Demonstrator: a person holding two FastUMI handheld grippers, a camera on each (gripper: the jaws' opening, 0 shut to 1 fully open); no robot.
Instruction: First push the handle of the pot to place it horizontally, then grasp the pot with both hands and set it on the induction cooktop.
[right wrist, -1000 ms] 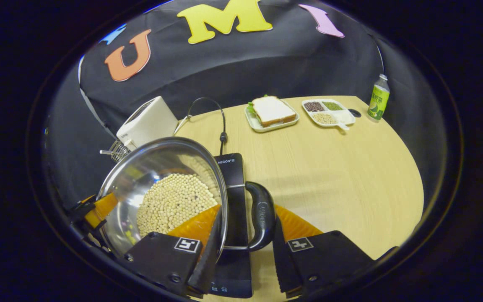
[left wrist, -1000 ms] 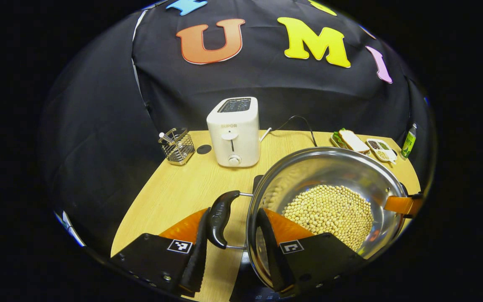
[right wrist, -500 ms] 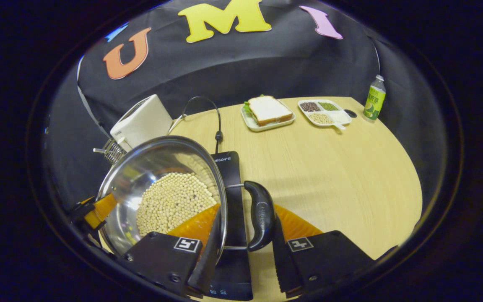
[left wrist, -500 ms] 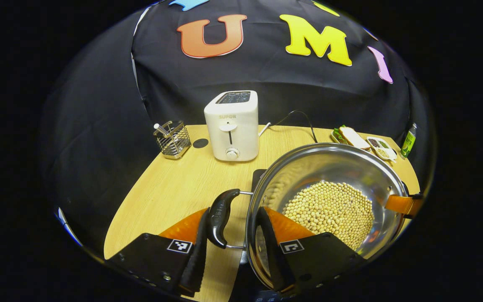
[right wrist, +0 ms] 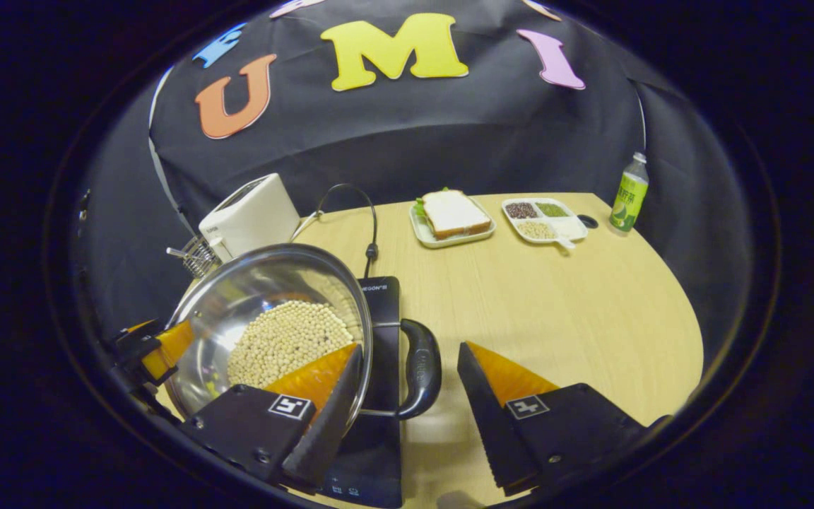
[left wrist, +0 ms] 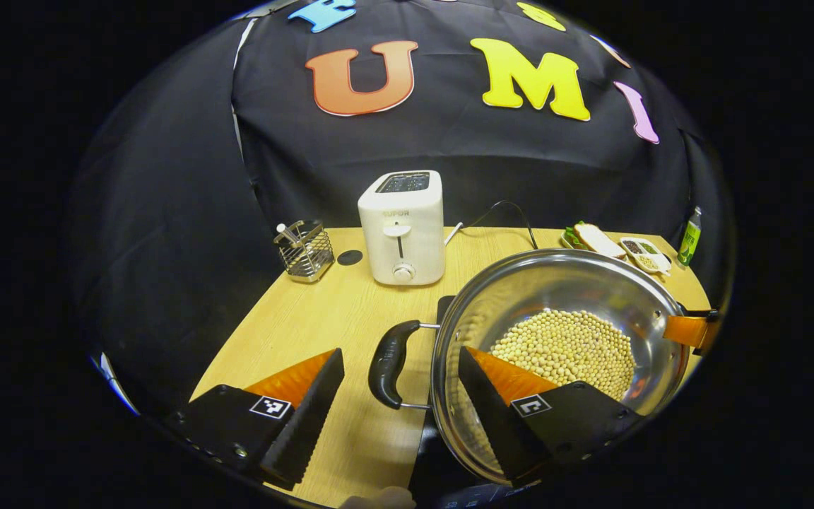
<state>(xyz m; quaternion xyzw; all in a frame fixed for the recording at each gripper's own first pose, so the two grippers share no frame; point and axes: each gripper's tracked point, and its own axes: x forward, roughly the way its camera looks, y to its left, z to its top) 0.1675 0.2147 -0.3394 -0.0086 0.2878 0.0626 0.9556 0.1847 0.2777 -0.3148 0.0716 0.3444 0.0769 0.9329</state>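
Observation:
A steel pot (left wrist: 562, 297) holding pale beans (left wrist: 566, 346) rests on the black induction cooktop (right wrist: 382, 396). Its two black loop handles lie level, one on each side. My left gripper (left wrist: 400, 352) is open: the left handle (left wrist: 388, 364) sits loose in the gap, one finger outside it and the other finger inside the rim. My right gripper (right wrist: 410, 347) is open the same way around the right handle (right wrist: 421, 367), with the pot (right wrist: 237, 311) to its left. Across the pot, each view shows the other gripper, the right one (left wrist: 689, 329) and the left one (right wrist: 156, 348).
A white toaster (left wrist: 402, 226) and a wire basket (left wrist: 302, 249) stand at the back left of the wooden table. A sandwich plate (right wrist: 451, 215), a divided dish (right wrist: 545, 220) and a green bottle (right wrist: 628, 194) sit at the back right. The cooktop's cable (right wrist: 372, 226) runs backward.
Both grippers were shut on the pot's handles and have opened, letting them go. The pot has settled onto the cooktop.

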